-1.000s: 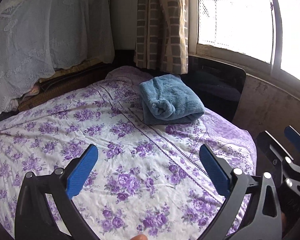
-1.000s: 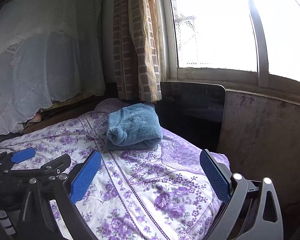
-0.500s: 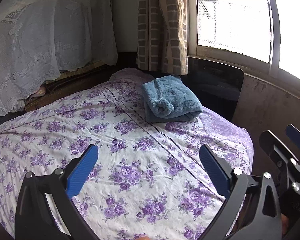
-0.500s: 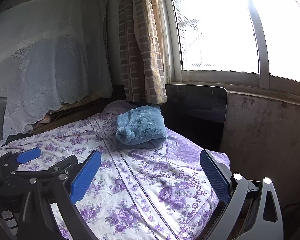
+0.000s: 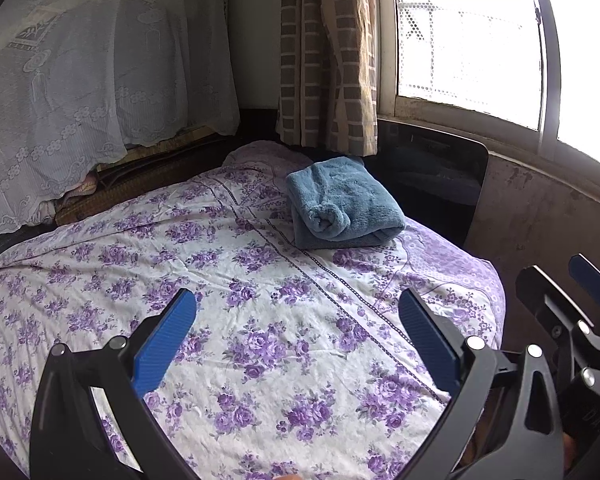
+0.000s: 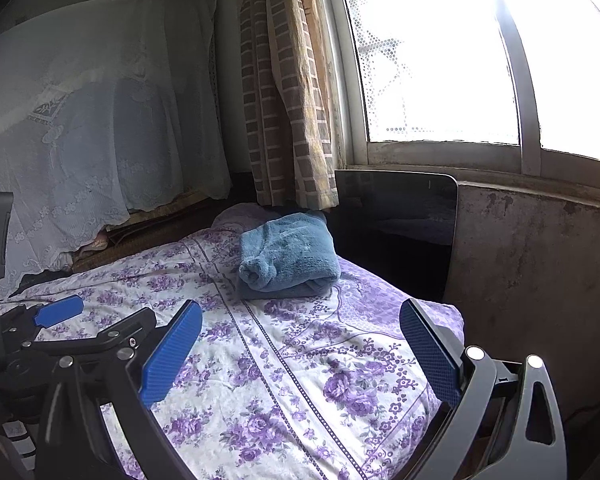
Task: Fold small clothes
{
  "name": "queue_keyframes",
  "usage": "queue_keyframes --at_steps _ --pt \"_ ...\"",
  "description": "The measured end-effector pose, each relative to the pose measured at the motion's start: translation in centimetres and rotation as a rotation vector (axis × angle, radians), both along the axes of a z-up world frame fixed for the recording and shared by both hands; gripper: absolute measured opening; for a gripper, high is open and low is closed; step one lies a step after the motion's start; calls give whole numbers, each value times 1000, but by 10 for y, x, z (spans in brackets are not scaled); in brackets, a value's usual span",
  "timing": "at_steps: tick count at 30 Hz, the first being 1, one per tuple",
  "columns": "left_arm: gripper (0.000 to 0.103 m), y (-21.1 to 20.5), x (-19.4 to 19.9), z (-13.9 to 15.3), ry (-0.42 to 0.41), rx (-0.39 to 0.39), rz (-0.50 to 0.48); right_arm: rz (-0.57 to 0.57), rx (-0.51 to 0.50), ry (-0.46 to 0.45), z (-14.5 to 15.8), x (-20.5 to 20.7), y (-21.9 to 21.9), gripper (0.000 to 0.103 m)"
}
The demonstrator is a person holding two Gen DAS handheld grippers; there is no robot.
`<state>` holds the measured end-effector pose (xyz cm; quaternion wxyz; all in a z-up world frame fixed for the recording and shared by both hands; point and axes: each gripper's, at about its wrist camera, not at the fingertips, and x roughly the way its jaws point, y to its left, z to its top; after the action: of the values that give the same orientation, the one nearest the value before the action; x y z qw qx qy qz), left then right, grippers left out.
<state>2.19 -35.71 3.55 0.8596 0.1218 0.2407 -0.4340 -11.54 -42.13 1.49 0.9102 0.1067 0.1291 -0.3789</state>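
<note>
We see the bed (image 5: 260, 340) under a purple-flowered sheet, with a folded blue garment (image 5: 342, 204) lying at its far end below the checked curtain (image 5: 328, 52). Our left gripper (image 5: 296, 336) and right gripper (image 6: 300, 336) hang above the near sheet, fingers spread apart, holding nothing.

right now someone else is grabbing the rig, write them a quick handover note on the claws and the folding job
Left claw: open, empty, above the floral bedspread.
Right claw: open, empty, beside the left one, nearer the bed's window side.
Blue garment: lies folded at the far end of the bed, below the curtain, touched by neither claw.
Done: that one piece looks folded.
Left: no other small clothes are in view; look for the next piece.
</note>
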Motion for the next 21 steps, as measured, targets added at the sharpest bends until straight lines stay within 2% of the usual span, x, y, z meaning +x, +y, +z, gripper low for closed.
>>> queue_keyframes --at_steps 17,21 --pt "99 4 -1 4 7 -3 6 7 4 -11 2 -3 7 99" --pt "99 6 -4 6 -33 -8 29 2 0 -7 2 -2 7 99"
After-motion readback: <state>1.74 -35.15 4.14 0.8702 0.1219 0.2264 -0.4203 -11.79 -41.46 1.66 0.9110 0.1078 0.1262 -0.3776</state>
